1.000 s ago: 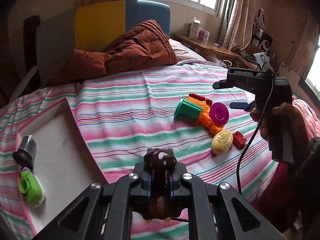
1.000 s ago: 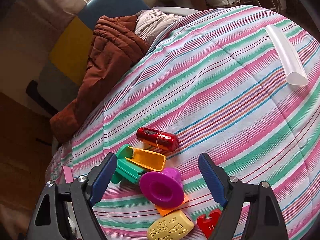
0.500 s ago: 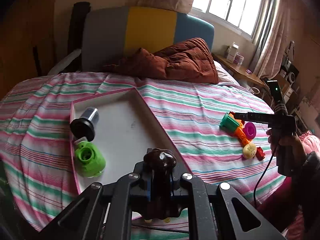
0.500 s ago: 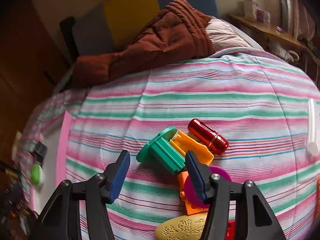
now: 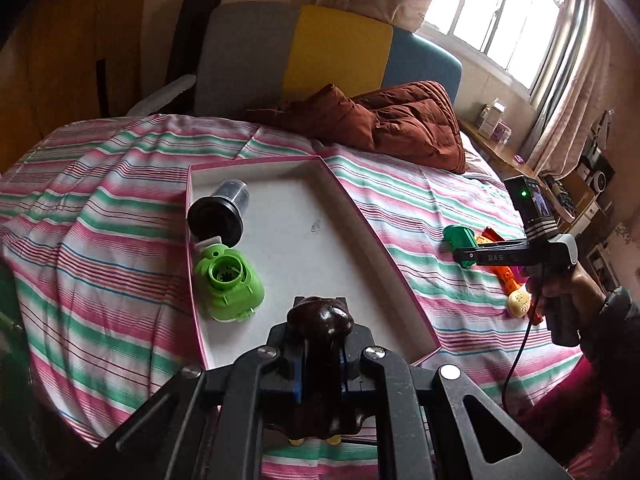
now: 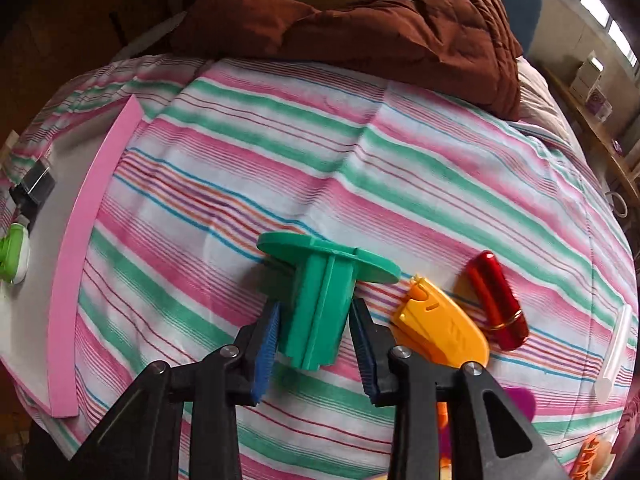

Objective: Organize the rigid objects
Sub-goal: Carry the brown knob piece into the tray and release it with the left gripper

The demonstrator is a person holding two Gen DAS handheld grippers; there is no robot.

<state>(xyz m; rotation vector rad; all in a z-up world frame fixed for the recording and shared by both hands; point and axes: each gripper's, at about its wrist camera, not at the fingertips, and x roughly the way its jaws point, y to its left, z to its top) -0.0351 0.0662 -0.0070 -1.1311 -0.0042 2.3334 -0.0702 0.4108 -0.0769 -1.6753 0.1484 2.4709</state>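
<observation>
My left gripper is shut on a glossy dark brown toy figure and hangs over the near end of a white tray with a pink rim. In the tray lie a black cup and a lime green part. On the striped bedspread my right gripper points down at a green flanged piece. Its jaws are closing, with the blue pads against both sides of the piece's ribbed stem. From the left wrist view, the right gripper and a hand sit over the toy pile.
Right of the green piece lie an orange scoop, a red capsule, a purple disc and a white tube. A yellow egg shape lies near the hand. A brown quilt lies at the bed's head.
My left gripper swung left with the brown figure until the tray lay under it. My right gripper rolled, came down over the green piece and narrowed its jaws onto the stem.
</observation>
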